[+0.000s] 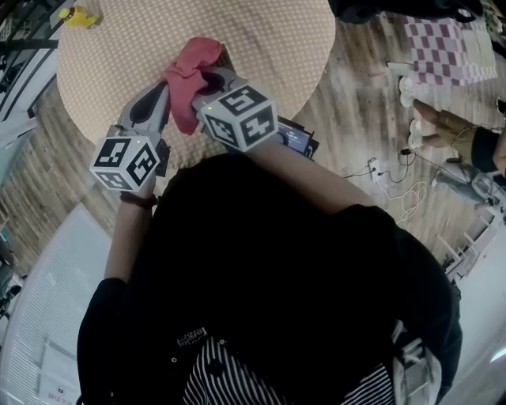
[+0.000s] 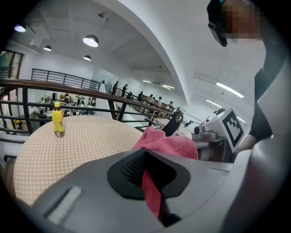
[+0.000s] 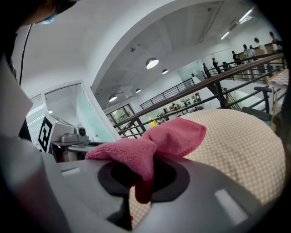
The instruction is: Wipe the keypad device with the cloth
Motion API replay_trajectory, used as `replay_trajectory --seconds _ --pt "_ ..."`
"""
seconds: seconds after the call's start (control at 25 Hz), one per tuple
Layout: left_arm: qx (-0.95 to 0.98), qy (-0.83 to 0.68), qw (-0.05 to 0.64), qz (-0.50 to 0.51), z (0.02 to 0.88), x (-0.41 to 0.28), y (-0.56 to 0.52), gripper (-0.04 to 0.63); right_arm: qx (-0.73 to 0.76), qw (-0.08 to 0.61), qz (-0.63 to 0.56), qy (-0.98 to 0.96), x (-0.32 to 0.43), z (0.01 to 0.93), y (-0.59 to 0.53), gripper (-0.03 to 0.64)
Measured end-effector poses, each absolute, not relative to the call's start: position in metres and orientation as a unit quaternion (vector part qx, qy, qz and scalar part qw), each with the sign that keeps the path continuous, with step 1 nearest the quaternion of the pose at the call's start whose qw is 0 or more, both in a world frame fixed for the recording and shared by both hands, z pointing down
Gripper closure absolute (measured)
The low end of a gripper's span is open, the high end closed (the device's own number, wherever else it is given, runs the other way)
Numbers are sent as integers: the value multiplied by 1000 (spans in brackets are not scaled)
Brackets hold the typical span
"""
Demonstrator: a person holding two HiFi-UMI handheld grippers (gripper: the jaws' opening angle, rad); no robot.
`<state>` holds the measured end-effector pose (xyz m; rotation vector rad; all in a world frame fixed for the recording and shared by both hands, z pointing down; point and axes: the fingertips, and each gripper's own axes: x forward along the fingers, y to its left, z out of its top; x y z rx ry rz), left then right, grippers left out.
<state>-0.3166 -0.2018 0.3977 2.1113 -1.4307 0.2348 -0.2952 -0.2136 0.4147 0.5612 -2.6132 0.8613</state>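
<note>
A pink cloth [image 1: 190, 79] hangs bunched above the round dotted table [image 1: 261, 47], pinched from both sides. My left gripper [image 1: 172, 88] is shut on its left part and my right gripper [image 1: 212, 77] on its right part. In the left gripper view the cloth [image 2: 170, 145] spills over the closed jaws of the left gripper [image 2: 152, 184]. The right gripper view shows the cloth [image 3: 159, 141] folded down into the right gripper [image 3: 142, 179]. A dark device with a lit screen [image 1: 296, 140], likely the keypad device, peeks out by the table's near edge, mostly hidden under my right arm.
A small yellow bottle [image 1: 77, 16] stands at the table's far left edge; it is also in the left gripper view [image 2: 57, 119]. Cables and a power strip [image 1: 379, 170] lie on the wooden floor to the right. A railing [image 2: 68, 88] runs behind the table.
</note>
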Motion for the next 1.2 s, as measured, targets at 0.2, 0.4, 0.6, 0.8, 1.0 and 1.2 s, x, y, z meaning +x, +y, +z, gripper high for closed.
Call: replay_trajectory --seconds 0.2,0.4,0.6,0.8,1.0,1.2 --pt "791 -531 289 94 409 -323 -210 594 201 170 307 -914 -301 425 -221 549" --pt "789 -531 292 101 413 -329 -220 595 198 170 308 -915 -305 431 -230 549" --pt "791 -521 299 117 429 -330 -233 594 207 179 317 -908 -302 447 -241 549" --pt "797 -508 298 137 444 -328 -248 594 230 175 316 -904 -294 454 -263 549" --pt "804 -488 273 201 477 -340 -261 594 254 205 327 -887 -278 482 -287 549" --pt "814 -434 265 279 509 -343 -271 594 229 266 314 -882 -279 517 -275 549"
